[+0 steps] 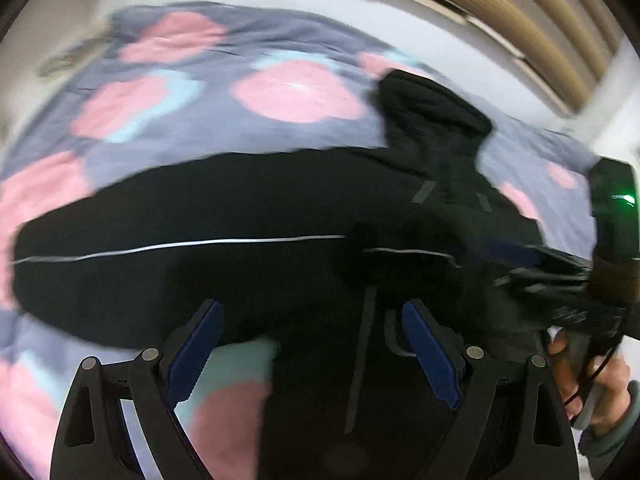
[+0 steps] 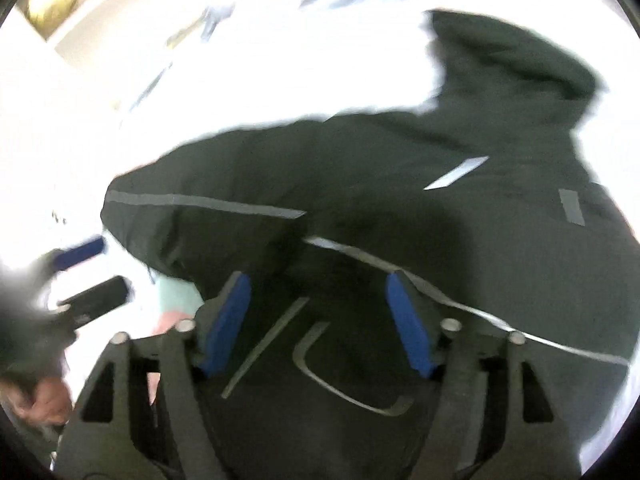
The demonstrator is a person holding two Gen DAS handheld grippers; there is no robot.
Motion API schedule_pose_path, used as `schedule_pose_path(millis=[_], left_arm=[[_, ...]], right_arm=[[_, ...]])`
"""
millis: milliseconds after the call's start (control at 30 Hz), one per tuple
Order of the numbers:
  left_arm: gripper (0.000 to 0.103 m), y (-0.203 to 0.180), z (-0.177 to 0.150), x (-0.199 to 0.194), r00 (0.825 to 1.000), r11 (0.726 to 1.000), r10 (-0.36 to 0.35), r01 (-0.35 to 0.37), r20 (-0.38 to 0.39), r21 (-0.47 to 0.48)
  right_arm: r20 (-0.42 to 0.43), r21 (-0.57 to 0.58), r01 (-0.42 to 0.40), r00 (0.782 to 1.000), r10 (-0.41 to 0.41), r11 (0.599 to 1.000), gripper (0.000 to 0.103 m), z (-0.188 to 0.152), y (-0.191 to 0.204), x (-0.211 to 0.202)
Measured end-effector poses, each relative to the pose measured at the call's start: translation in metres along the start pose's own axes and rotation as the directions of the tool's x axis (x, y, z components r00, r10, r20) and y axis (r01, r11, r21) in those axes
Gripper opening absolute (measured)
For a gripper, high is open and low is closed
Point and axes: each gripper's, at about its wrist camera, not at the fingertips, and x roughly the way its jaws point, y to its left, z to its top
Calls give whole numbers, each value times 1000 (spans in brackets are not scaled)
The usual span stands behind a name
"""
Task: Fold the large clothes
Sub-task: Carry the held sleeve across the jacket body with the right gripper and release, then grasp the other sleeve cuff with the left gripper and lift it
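Observation:
A black hooded jacket (image 1: 248, 216) with thin grey reflective stripes lies spread on a bed; its hood (image 1: 432, 104) points to the far right. My left gripper (image 1: 312, 344) is open and empty, hovering over the jacket's near edge. The jacket also fills the right wrist view (image 2: 400, 168), hood (image 2: 512, 64) at top right. My right gripper (image 2: 318, 320) is open and empty just above the jacket's front. The right gripper shows in the left wrist view (image 1: 560, 280), held by a hand. The left gripper's fingers (image 2: 84, 256) show at the right wrist view's left edge.
The bed cover (image 1: 280, 88) is grey-blue with large pink and pale blue patches. A white wall and wooden slats (image 1: 520, 20) stand behind the bed. The right wrist view is overexposed around the jacket. Both views are motion-blurred.

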Motion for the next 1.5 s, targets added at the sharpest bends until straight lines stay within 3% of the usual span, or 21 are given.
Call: schedule_pose_path(millis=[67,133,233,367,433,467,500,600,667,733,800,933,1067,1133,1300,1400,1500], left_arm=[[91,-5,6,26,996,997,-76,76,-42,0],[91,-10,12,52,989,993,-120,120,-86,-3],[91,-14,19,91,976,986,-164,164,-140,-10],[80,-15,29,136,951,971,-239,229,-194,-74],[56,-20,30,154,936,962,-269,251,-229,-105],[21,-23,31,160,925,955,-293,272,-242,-114],[19,-28,33,163,919,949,-312,289,-243,-124],[16,-36,39,139,941,954,-297,288,-159,-81],[16,-34,45,109,939,940,-335,327,-84,-94],[17,-26,46,92,949,949,-311,305,-59,-83],[17,-13,41,99,957,959,-274,266,-95,-94],[18,13,20,158,948,975,-205,176,-245,-136],[20,23,17,172,939,952,-253,199,-234,-232],[20,20,19,166,944,957,-243,196,-225,-213],[25,16,13,110,967,975,-196,174,-165,-141],[26,45,11,56,986,980,-144,130,-85,-153],[28,92,2,12,997,972,-73,65,-26,-226]], right_arm=[[-2,52,102,995,-102,993,73,-10,-31,-3],[-41,83,125,992,-122,989,69,-21,-62,1],[-75,109,247,968,-240,963,65,-33,-87,9],[-138,218,250,965,-224,943,57,-49,-117,23],[-158,225,249,963,-217,942,56,-53,-124,35],[-167,219,253,961,-219,942,56,-55,-124,38],[-170,214,256,960,-222,943,56,-55,-122,39],[-148,197,259,961,-232,946,55,-48,-116,29],[-110,186,264,963,-247,946,56,-42,-112,17],[-87,190,263,964,-250,946,56,-38,-112,11],[-93,205,250,968,-235,946,57,-33,-112,16],[-165,235,281,955,-247,930,57,-35,-121,56],[-209,205,335,933,-293,920,59,-42,-119,78],[-218,200,345,928,-301,917,62,-40,-119,80],[-227,202,336,930,-290,920,62,-35,-115,68],[-194,196,323,938,-286,926,62,-38,-102,49],[-186,166,347,930,-316,923,62,-45,-86,41]])
